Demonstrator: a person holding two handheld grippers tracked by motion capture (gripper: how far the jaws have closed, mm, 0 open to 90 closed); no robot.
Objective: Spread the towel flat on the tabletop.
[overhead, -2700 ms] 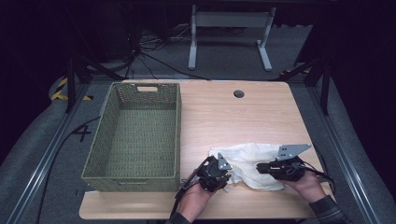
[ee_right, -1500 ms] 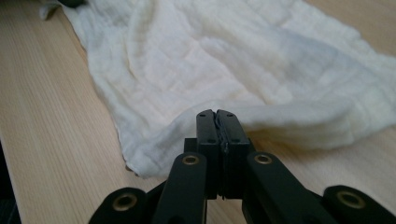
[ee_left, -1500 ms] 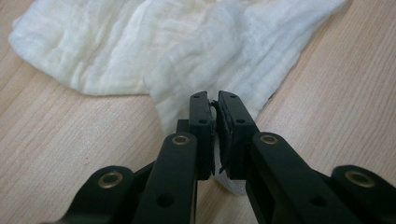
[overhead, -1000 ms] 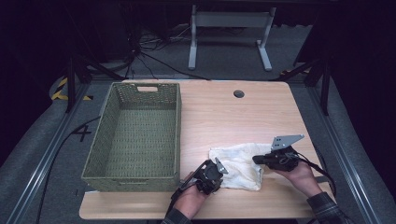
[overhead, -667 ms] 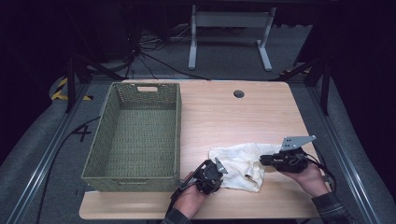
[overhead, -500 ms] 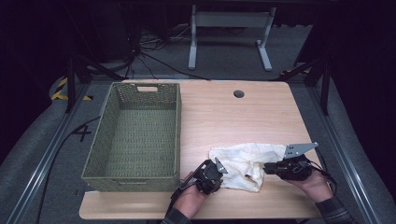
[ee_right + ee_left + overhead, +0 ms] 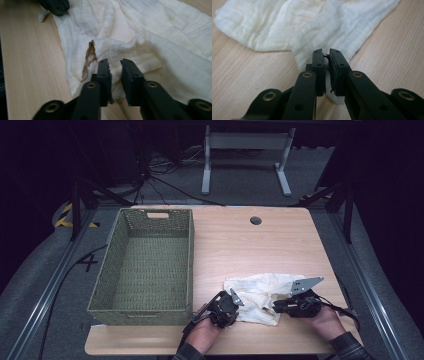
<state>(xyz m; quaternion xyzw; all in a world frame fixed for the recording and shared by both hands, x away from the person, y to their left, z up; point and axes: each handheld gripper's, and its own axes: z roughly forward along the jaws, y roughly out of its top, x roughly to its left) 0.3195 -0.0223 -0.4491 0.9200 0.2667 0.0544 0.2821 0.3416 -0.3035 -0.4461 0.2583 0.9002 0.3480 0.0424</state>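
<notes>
A crumpled cream cloth (image 7: pixel 260 290) lies on the wooden table (image 7: pixel 250 245) near its front edge. My left gripper (image 7: pixel 234 303) sits at the cloth's near-left corner, and in the left gripper view my left gripper (image 7: pixel 326 56) is shut on a fold of the cloth (image 7: pixel 312 27). At the cloth's near-right edge, my right gripper (image 7: pixel 276 308) rests low over the fabric. In the right gripper view my right gripper (image 7: pixel 115 65) stands narrowly open above the cloth (image 7: pixel 150 32), beside a folded edge with a brown stain (image 7: pixel 88 60). The left gripper's tip (image 7: pixel 55 5) shows at the far corner.
A green woven basket (image 7: pixel 190 265) stands on the left half of the table, with nothing in it. A round cable hole (image 7: pixel 256 220) sits near the far edge. Bare wood stretches between the cloth and the far edge.
My right gripper has come from the cloth's right side toward the person and a little left, to the near edge. The cloth now lies flatter. The left gripper has stayed put.
</notes>
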